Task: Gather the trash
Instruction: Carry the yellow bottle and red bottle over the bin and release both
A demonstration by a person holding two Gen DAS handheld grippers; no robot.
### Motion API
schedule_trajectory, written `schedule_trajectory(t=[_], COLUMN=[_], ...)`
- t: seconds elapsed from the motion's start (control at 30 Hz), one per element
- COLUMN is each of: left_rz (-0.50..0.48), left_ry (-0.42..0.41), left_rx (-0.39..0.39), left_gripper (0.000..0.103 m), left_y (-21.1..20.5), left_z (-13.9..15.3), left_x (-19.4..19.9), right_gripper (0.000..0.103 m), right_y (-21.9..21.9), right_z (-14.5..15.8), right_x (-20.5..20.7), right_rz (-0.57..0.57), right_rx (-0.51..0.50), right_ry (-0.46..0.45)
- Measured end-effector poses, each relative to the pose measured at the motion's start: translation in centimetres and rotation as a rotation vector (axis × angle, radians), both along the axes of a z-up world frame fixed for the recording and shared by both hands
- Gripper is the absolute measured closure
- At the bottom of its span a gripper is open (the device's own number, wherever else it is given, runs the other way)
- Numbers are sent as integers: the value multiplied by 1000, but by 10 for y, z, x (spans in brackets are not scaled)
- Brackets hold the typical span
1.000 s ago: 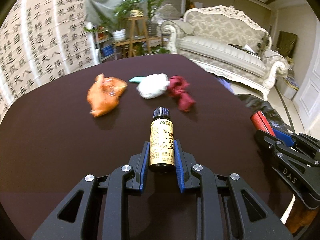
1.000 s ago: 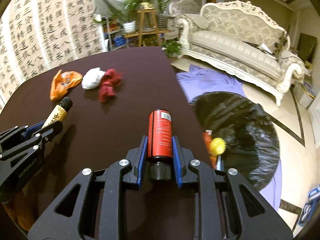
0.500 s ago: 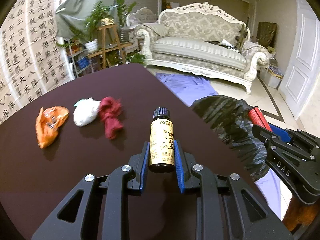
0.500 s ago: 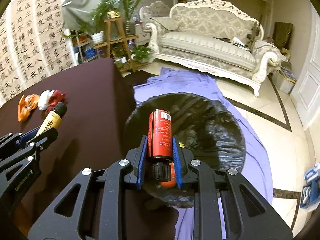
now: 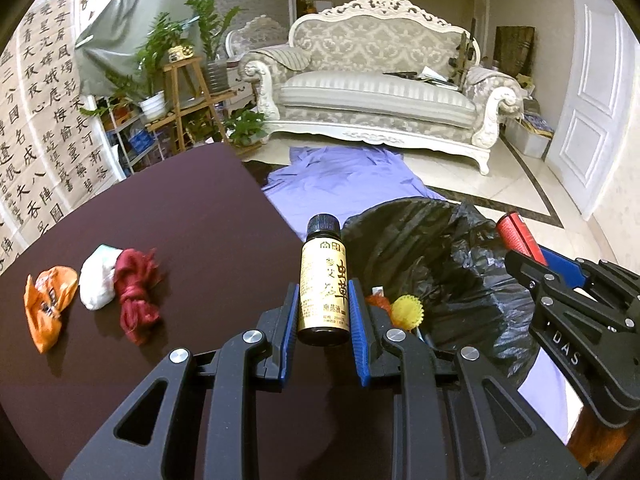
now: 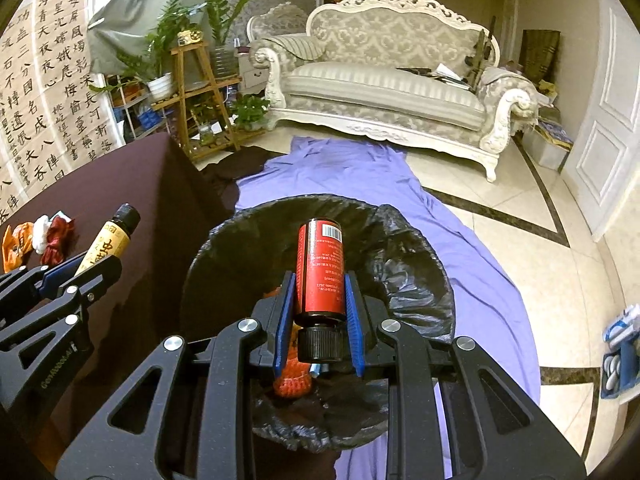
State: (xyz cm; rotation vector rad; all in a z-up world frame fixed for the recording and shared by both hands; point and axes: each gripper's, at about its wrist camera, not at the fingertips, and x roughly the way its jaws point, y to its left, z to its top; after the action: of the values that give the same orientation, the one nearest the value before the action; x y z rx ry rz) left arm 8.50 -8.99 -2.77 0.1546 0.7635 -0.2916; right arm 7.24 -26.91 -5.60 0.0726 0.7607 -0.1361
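dark table [image 5: 180,208] | orange wrapper [image 5: 48,308], white wad [image 5: 96,284], red cloth, perhaps [image 5: 136,296]

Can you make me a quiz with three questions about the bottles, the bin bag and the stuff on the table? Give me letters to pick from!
1. Where is the small red bottle with the black cap?
A. over the open black bin bag
B. lying on the sofa
C. on the floor tiles

2. How many crumpled scraps lie on the dark brown table?
A. one
B. three
C. six

3. What is the left gripper doing?
A. standing wide open
B. clamped on the gold-labelled brown bottle
C. pinching the red cloth

Answers: 1 A, the bag's mouth shows beneath it. 2 B, an orange wrapper, a white wad and a dark red rag. 3 B, both blue pads press its sides.
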Motion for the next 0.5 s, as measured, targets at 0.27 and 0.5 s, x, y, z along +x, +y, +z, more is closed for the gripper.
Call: schedule_trajectory(t=[0.27,0.5], left_rz=[-34,-18], left_ry=[11,27], left_rx=[16,14], left_gripper=[78,55], left_y=[-26,-32], left_z=[-3,-5], left_x=[14,22], right_gripper=[80,78], right_y=[-7,-17], right_z=[-3,-5], right_x=[10,15], right_rz=[-17,-44], right_rx=[8,25], right_ry=[2,3])
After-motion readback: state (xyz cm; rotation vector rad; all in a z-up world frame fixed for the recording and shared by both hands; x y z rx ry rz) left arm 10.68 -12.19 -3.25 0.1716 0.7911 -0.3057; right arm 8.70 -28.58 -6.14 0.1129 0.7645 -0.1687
